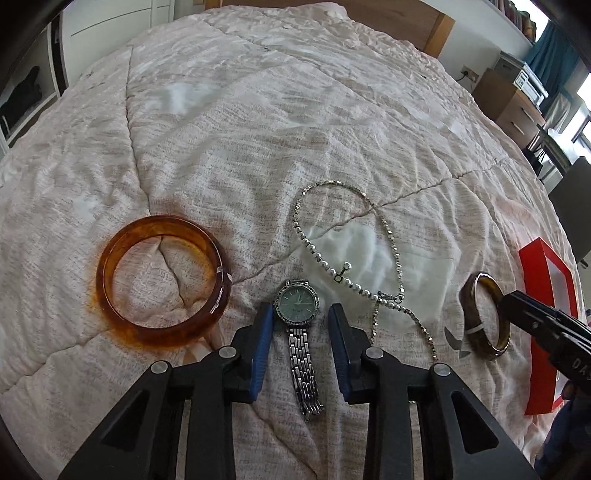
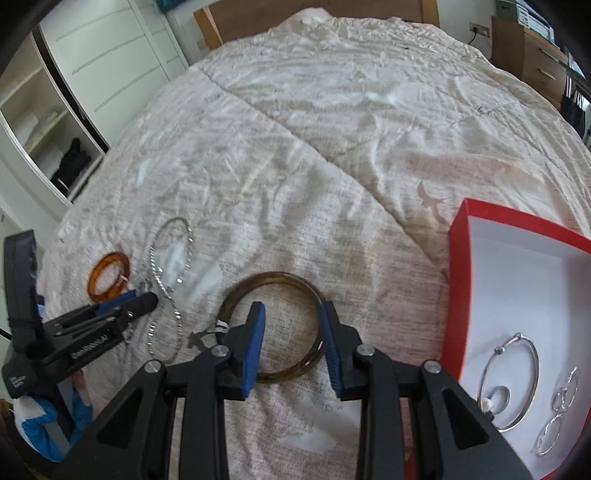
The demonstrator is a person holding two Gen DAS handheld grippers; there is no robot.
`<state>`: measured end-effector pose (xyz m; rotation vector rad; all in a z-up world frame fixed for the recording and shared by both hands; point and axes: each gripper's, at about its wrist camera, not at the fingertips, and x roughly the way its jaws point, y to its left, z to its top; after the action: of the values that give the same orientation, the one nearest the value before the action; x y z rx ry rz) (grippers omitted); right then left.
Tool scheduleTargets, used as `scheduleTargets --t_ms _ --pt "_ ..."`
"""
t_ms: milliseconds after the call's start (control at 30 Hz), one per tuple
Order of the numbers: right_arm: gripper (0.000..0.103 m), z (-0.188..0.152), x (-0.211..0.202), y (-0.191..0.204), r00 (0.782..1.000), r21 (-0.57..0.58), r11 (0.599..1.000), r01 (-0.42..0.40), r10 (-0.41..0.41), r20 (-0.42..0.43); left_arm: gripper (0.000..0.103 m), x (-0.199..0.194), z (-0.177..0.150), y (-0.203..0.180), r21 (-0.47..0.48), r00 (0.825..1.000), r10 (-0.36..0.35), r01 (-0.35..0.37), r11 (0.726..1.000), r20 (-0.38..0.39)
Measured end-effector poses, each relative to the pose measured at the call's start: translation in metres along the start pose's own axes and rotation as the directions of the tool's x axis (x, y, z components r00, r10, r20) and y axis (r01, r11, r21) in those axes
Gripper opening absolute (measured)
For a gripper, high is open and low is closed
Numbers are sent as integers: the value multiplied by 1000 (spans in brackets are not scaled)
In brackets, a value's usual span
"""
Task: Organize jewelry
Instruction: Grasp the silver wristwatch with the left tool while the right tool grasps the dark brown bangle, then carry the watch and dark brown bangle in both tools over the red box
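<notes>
A silver watch (image 1: 300,328) with a green dial lies on the bedspread between the open fingers of my left gripper (image 1: 300,314). An amber bangle (image 1: 162,275) lies to its left, a silver chain necklace (image 1: 354,254) to its right. A dark brown bangle (image 2: 271,326) lies flat further right; my right gripper (image 2: 291,314) is open with one finger inside the ring and one just outside its right rim. It also shows in the left wrist view (image 1: 485,314). A red box (image 2: 517,295) with a white inside holds a silver bangle (image 2: 511,384) and hoop earrings (image 2: 557,413).
The pale quilted bedspread (image 1: 258,129) covers the whole bed. A wooden headboard (image 2: 314,18) is at the far end. A white wardrobe (image 2: 74,92) stands on the left, wooden drawers (image 1: 513,103) on the right.
</notes>
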<state>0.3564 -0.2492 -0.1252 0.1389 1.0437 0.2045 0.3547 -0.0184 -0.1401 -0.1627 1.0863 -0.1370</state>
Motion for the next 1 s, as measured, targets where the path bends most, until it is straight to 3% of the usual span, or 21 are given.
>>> scheduleTargets --t_ms 400,433,500,1000 --pt "28 0 25 -6 998 -1 999 37 -37 -54 24 9 -2 0 1 1000 4 -4 1000 11" --pt "26 -1 26 -6 998 -3 999 37 -37 -55 24 9 -2 0 6 1000 6 -6 1000 16" --pt "11 -2 27 -5 997 -14 999 45 -46 -54 24 8 -3 -1 14 1000 8 -9 1000 22" --pt "9 -3 -25 8 997 -12 1000 23 -22 72 23 -27 -7 -6 28 997 56 -58 998 54"
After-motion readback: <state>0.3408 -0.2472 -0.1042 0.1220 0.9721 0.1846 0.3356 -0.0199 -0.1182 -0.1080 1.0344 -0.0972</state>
